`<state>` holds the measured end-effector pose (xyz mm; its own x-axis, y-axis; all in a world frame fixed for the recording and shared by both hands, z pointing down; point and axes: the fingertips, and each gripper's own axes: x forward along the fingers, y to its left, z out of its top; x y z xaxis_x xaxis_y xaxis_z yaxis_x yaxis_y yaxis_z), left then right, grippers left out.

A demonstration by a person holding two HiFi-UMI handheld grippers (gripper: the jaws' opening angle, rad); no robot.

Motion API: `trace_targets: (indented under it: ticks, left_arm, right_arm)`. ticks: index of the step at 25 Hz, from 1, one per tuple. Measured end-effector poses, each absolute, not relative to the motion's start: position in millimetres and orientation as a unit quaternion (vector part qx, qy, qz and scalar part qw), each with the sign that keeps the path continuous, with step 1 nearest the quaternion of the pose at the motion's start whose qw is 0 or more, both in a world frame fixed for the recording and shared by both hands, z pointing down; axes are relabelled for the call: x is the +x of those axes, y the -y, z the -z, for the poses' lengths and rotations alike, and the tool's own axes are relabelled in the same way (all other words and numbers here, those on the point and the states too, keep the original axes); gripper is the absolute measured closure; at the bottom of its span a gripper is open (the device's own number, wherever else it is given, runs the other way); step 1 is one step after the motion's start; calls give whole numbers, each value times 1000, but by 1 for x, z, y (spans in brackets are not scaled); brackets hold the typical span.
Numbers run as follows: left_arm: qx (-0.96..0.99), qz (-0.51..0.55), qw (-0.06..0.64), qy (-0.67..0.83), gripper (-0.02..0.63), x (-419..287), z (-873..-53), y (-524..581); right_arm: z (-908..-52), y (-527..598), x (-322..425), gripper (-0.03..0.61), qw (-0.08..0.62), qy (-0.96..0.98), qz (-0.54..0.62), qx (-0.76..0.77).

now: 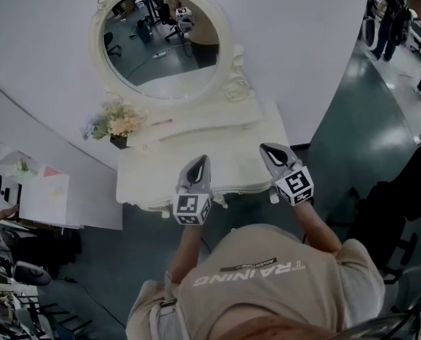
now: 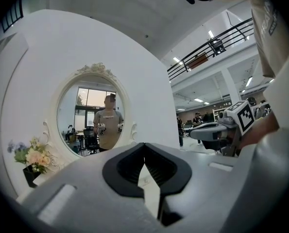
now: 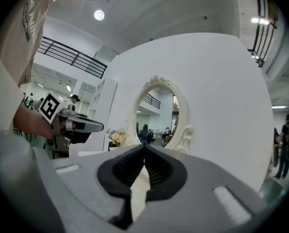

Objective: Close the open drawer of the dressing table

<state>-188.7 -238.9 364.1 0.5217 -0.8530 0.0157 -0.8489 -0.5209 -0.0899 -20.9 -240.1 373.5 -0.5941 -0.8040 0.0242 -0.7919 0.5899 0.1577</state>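
Note:
The white dressing table (image 1: pixel 160 172) with its oval mirror (image 1: pixel 160 37) stands against the curved white wall. Small knobs (image 1: pixel 221 202) show under its front edge; whether the drawer is open cannot be told from above. My left gripper (image 1: pixel 199 163) hovers over the front middle of the tabletop, its jaws touching at the tips with nothing between them. My right gripper (image 1: pixel 268 149) hangs over the front right corner, also shut and empty. In the left gripper view the jaws of the left gripper (image 2: pixel 144 147) point at the mirror (image 2: pixel 91 115). The right gripper (image 3: pixel 144 148) faces the mirror (image 3: pixel 161 110) from the right side.
A vase of flowers (image 1: pixel 118 122) sits at the table's back left. A low white shelf (image 1: pixel 44 197) stands to the left, and a dark chair (image 1: pixel 394 211) to the right. People (image 1: pixel 390 20) stand far off at the upper right.

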Motion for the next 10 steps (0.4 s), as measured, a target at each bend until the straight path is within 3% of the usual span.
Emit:
trace_targets:
  ticks: [10]
  left_arm:
    - [-868, 13, 50, -494, 606, -193, -354, 250]
  right_arm:
    - [-369, 247, -21, 574, 41, 887, 73, 454]
